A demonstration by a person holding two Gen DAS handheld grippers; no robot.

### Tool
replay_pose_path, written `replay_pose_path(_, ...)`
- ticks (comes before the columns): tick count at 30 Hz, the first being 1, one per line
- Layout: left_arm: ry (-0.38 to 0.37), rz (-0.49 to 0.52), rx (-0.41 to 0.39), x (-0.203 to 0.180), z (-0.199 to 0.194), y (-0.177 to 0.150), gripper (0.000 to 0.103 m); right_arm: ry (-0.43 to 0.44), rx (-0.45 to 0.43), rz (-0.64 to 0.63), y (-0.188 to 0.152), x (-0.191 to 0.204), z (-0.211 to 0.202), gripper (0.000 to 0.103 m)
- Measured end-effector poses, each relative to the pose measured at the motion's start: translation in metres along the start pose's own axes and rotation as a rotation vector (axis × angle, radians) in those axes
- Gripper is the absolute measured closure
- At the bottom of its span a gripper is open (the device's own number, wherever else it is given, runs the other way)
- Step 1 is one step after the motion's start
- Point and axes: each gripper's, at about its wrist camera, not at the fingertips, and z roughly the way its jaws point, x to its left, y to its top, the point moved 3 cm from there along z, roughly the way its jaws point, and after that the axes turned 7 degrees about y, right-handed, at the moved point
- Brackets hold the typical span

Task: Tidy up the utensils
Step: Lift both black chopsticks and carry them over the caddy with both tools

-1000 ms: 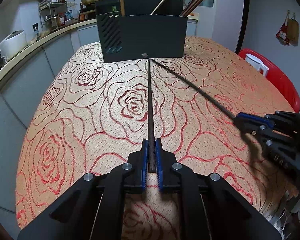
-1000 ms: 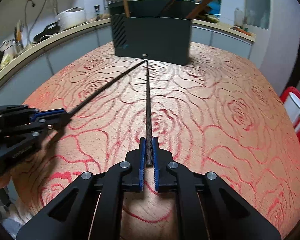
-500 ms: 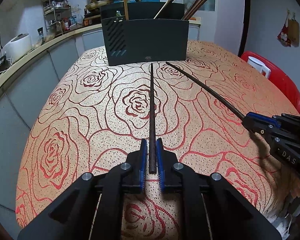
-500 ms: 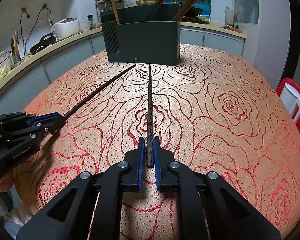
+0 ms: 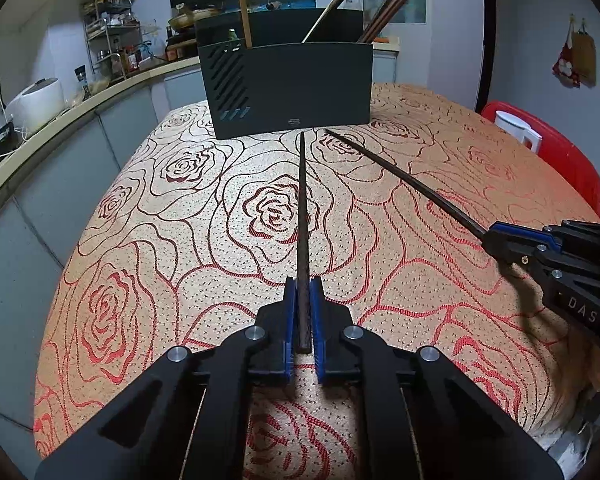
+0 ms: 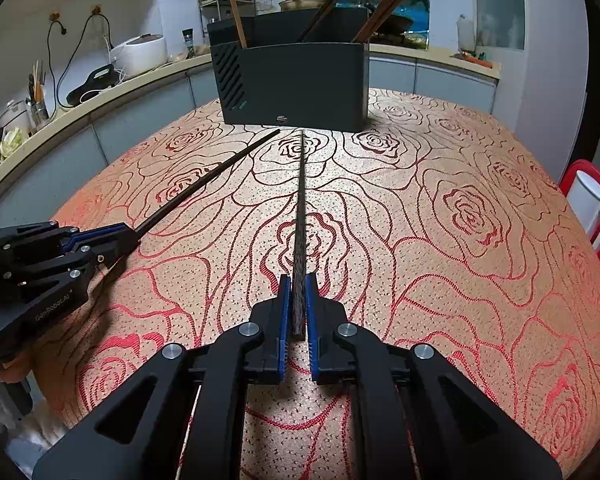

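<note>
The right tongs [image 6: 297, 312] are clamped on the thick end of a dark chopstick [image 6: 300, 216] that runs straight ahead above the rose-patterned desk [image 6: 460, 220], its thin tip ending just short of the dark utensil holder [image 6: 296, 84]. At the left edge, the left tongs [image 6: 116, 240] grip a second dark chopstick [image 6: 208, 180], which angles inward so that its tip lies near the first one's tip in front of the holder. Several wooden chopsticks [image 6: 388, 4] stand tilted in the holder, and a white mug [image 6: 594, 204] sits on a red surface at the far right.
</note>
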Motion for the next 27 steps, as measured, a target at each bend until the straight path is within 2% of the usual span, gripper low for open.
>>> replay_pose_path(5,0.010,-0.015,-0.033,0.012,-0.016,0.011,0.096,0.021,-0.022,0.020,0.007,-0.003,-0.014,0.095)
replay_pose_path(10,0.027,-0.018,-0.098,0.027,-0.043,0.031,0.096,0.032,-0.108,0.014,0.027,-0.004,-0.048,0.096)
replay_pose_path(18,0.089,0.016,-0.238,0.046,-0.089,0.084,0.096,0.052,-0.241,0.013,0.071,-0.013,-0.095,0.096)
replay_pose_path(27,0.064,0.027,-0.317,0.054,-0.120,0.144,0.096,0.084,-0.347,0.000,0.123,-0.020,-0.130,0.096)
